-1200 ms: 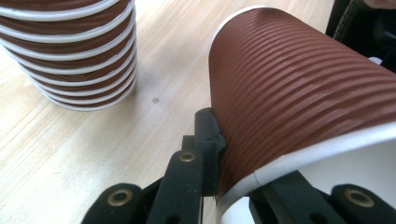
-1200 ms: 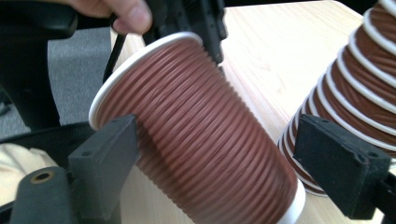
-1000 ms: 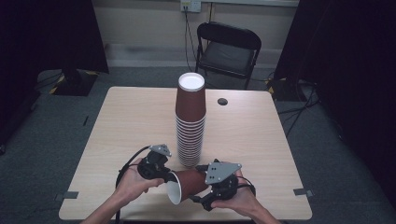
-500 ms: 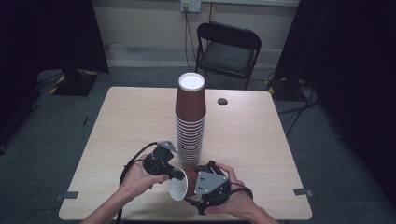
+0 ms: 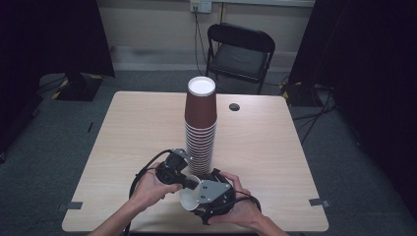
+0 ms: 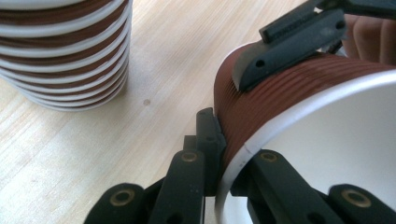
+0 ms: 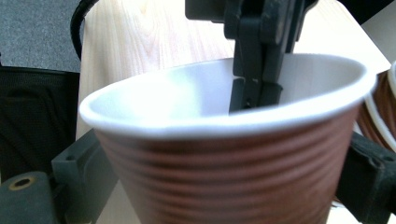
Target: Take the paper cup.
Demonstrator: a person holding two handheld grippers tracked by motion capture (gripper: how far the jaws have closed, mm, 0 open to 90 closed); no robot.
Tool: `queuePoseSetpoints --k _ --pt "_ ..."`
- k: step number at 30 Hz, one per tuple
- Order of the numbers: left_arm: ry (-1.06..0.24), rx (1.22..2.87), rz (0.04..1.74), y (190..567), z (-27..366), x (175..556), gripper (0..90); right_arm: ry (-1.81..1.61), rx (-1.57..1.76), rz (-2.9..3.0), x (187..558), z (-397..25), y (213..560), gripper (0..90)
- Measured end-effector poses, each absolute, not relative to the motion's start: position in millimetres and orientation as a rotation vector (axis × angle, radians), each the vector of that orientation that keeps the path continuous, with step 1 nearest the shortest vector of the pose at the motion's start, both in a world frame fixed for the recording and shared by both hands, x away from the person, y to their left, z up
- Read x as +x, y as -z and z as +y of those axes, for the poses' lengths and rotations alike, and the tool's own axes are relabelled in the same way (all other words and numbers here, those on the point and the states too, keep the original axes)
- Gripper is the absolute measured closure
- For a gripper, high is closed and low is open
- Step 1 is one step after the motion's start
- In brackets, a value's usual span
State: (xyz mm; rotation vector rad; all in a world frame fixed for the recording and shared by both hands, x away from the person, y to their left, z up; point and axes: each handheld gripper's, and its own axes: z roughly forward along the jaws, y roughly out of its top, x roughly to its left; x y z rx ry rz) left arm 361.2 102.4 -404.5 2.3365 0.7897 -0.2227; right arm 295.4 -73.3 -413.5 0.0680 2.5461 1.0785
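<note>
Cup (image 7: 224,158): brown ribbed outside, white inside, white rim. Stack (image 5: 200,128): the same brown, with white rims showing as bands; the top is white. Grippers (image 5: 178,173) (image 5: 212,196): black jaws, grey plates on top. Table (image 5: 128,128): pale wood grain. Chair (image 5: 239,51): black. Floor (image 5: 59,128): grey carpet. Wall (image 5: 152,19): cream.

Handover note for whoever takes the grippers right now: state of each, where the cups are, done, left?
Left gripper: shut on the loose cup, pinching its rim wall, one jaw inside and one outside.
Right gripper: shut on the loose cup's ribbed body, jaws either side.
Cup stack: upside down mid-table, just beyond the grippers.
Done: one cup free of the stack, held at the near edge.
Left: probably pass it to one gripper and place it.
</note>
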Motion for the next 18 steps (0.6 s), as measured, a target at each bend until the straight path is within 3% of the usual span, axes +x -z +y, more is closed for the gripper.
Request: queuePoseSetpoints --k 12,18 --pt "0.157 2.278 0.775 408.1 102.6 355.9 83.6 -1.081 0.077 2.529 292.6 -73.2 415.8 9.6" --pt "0.108 2.231 0.756 407.0 106.4 353.1 72.7 -1.097 0.087 2.533 293.1 -76.0 415.1 10.0"
